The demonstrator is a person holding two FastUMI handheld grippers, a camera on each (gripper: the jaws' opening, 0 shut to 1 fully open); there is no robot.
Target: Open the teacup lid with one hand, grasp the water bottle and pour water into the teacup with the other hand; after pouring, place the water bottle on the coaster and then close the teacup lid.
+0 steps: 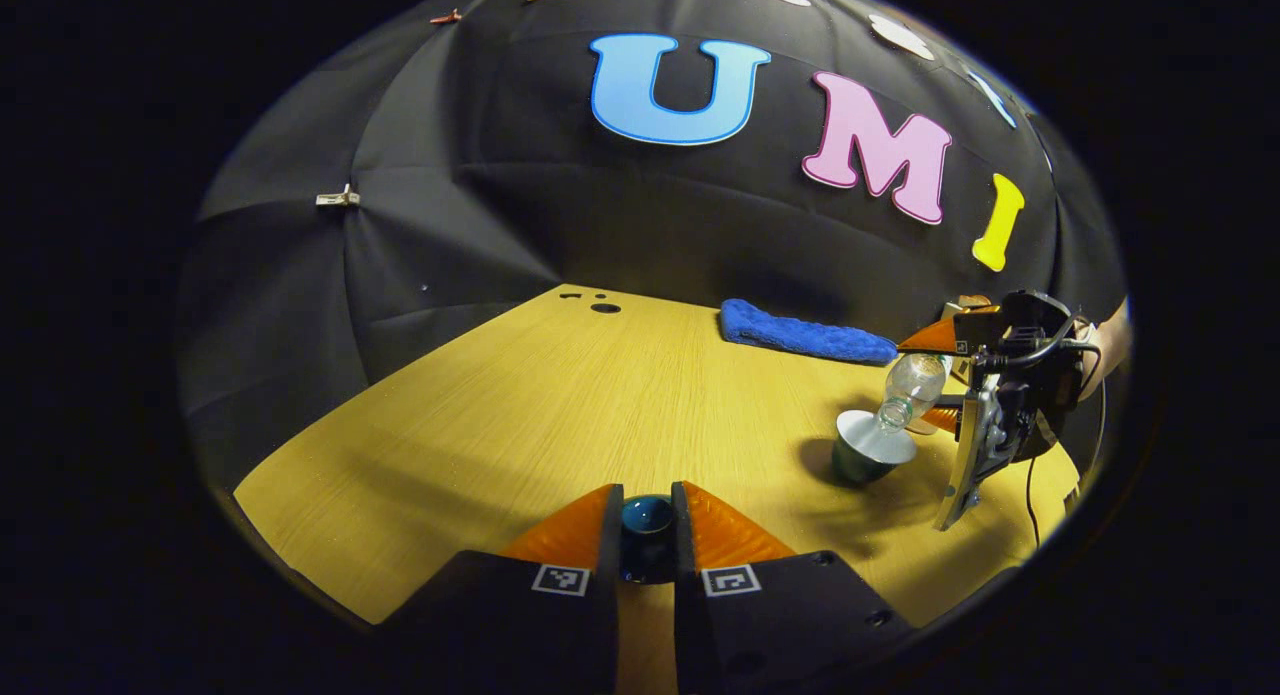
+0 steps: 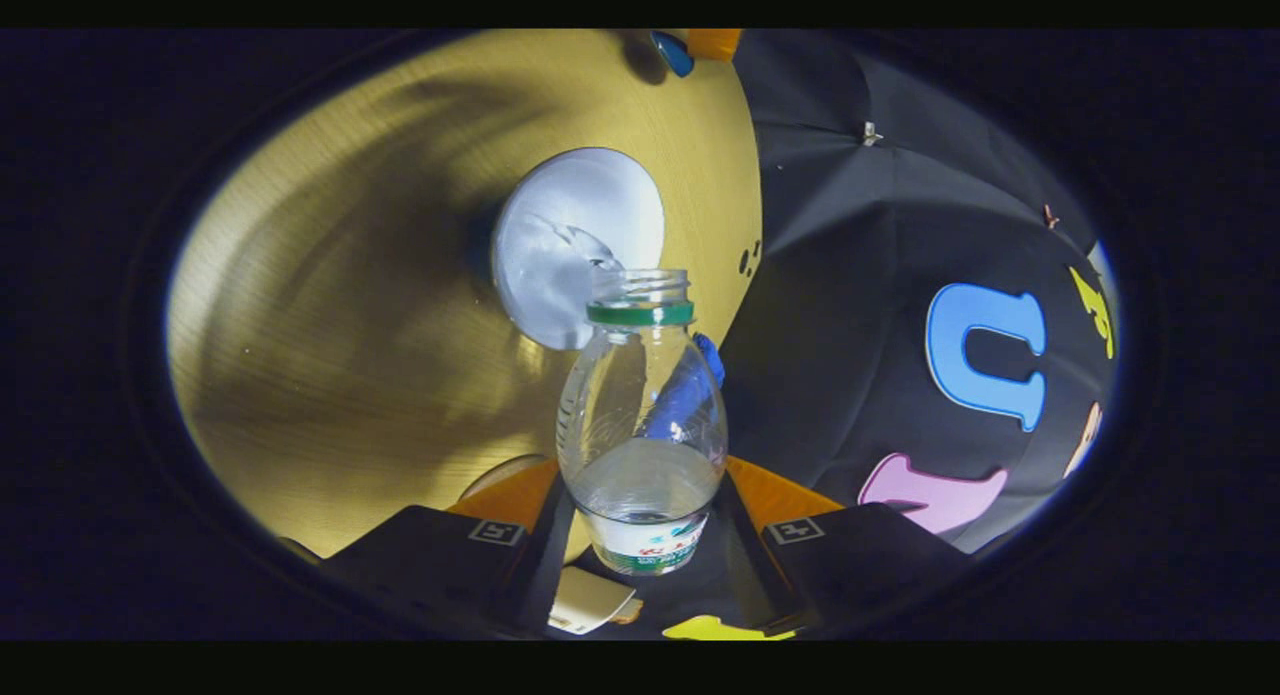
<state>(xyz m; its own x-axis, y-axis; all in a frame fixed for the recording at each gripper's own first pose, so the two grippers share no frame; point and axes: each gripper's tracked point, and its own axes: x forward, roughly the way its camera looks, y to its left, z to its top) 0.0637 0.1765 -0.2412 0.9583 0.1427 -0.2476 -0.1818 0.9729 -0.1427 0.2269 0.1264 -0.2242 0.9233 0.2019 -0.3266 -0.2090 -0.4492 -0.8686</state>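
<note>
Teal lid (image 1: 647, 515) pinched in left gripper (image 1: 647, 520) jaws — right gripper (image 2: 640, 495) jaws clamp tilted water bottle (image 2: 642, 425) over teacup (image 2: 575, 245).

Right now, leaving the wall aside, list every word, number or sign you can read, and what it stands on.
Water bottle label: print too blurred to read.
Left gripper: square coded markers, no words.
Right gripper: the same markers, no words.
Teacup lid, teacup: no writing.

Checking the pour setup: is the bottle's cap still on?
No: in the right gripper view the water bottle shows an open mouth above its green neck ring, tipped toward the teacup.
</note>
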